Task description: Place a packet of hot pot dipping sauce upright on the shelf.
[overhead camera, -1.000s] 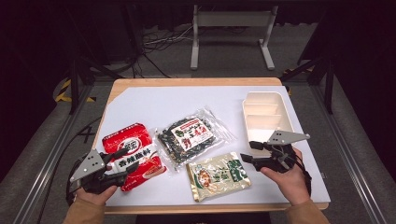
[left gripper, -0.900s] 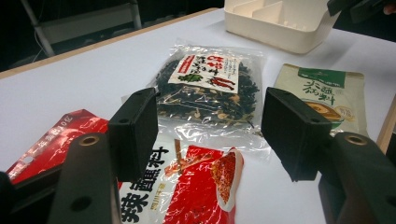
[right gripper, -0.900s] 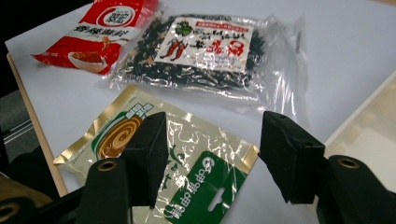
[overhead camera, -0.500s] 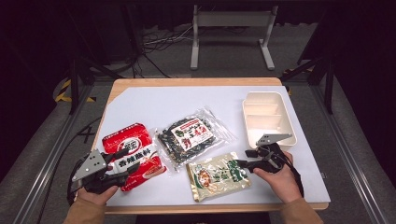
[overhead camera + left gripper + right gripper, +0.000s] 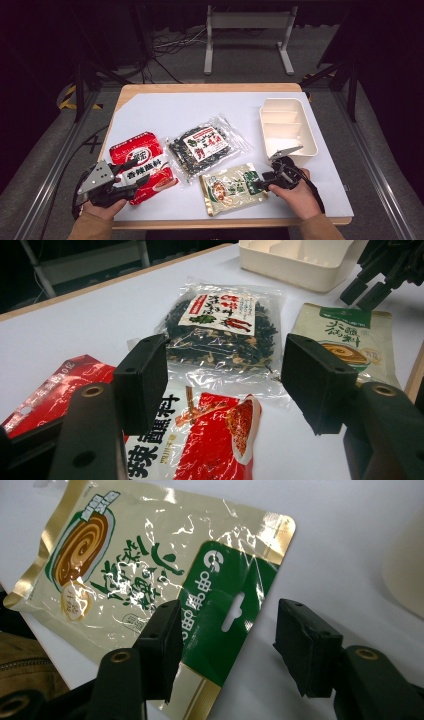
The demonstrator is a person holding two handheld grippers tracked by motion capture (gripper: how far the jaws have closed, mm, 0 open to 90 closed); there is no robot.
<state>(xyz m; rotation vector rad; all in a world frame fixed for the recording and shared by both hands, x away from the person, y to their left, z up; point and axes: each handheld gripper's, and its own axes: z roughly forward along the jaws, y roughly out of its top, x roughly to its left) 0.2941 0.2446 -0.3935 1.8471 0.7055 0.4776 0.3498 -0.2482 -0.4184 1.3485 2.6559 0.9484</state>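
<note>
High view: right tongs (image 5: 261,183) have come down from beside the white tray (image 5: 306,131) to the green-and-gold pouch (image 5: 231,188) on the bench (image 5: 150,107). Right gripper view: jaws apart, straddling the pouch's green header, nothing gripped, so pickup looks imminent. Left gripper view: left tongs (image 5: 225,385) open, empty, over the red packet (image 5: 200,440).

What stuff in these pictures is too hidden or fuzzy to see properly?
- Red packet: in the left gripper view the left gripper's own jaws and the bottom edge cut it off.
- Green and gold packet: in the right gripper view the right gripper's jaw covers its lower edge.
- White tray: high view, too small to tell what its compartments hold.
</note>
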